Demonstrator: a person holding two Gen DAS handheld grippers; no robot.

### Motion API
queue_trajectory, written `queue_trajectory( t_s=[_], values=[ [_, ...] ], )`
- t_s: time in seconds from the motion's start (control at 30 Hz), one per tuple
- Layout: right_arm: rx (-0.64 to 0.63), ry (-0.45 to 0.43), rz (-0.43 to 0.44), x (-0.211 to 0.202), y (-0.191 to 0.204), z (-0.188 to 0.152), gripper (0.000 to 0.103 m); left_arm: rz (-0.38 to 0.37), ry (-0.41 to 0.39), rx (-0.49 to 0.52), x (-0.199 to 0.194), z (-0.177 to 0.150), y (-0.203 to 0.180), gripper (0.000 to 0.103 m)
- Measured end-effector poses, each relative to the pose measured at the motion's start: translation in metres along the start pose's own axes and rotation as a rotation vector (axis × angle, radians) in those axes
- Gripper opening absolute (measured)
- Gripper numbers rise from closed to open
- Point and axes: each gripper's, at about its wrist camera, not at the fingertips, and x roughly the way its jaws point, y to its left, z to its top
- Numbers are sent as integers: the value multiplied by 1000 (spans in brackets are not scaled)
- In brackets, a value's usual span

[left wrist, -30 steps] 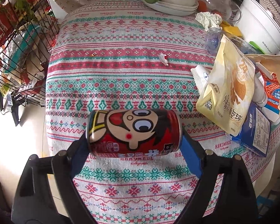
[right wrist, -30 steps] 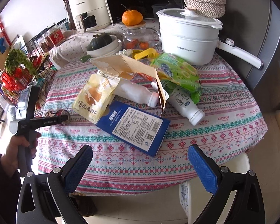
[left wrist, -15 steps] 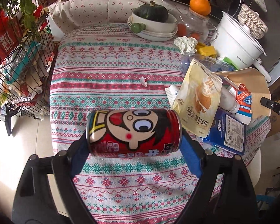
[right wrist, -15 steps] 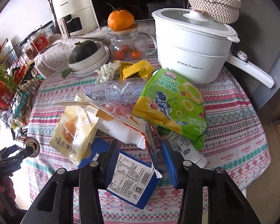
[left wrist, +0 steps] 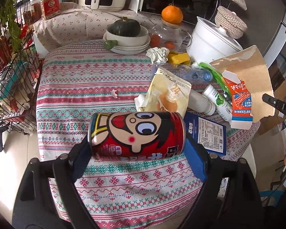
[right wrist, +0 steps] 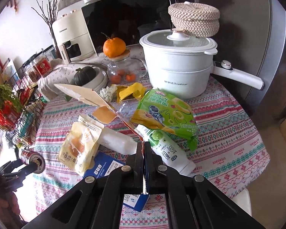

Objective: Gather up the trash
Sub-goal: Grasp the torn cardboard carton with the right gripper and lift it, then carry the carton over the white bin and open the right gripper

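Left hand-held gripper (left wrist: 136,148) clamps can (left wrist: 136,134); right hand-held gripper (right wrist: 143,148) has just closed on torn carton (right wrist: 89,96). Lift carton slowly; thin edge may slip.

left claw (left wrist: 136,148) gripping wide, right claw (right wrist: 142,148) clamped

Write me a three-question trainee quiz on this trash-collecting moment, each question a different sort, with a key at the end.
1. True or false: the left gripper holds the red cartoon can by its two ends.
2. What does the right gripper pinch? A) torn cardboard carton B) green snack bag C) blue box
3. Fill in: the mandarin sits on the lid of a glass ____.

Key
1. True.
2. A; the jaws have just closed on its thin edge.
3. Jar.
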Motion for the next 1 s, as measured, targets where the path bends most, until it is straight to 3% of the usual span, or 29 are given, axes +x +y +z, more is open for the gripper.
queue_trajectory(
  t_s=[0.2, 0.4, 0.7, 1.0],
  values=[
    [78, -60, -17, -63, -46, -34, 2, -62, -14, 87, -9, -8, -40, 88],
    [180, -19, -85, -93, -106, -81, 2, -157, -6, 194, -13, -25, -95, 88],
    [350, 211, -151, -67, -196, -163, 2, -251, 51, 366, 1, -63, -175, 88],
    [570, 433, -72, -19, -237, -219, 3, -266, 96, 449, 18, -85, -216, 88]
  ],
)
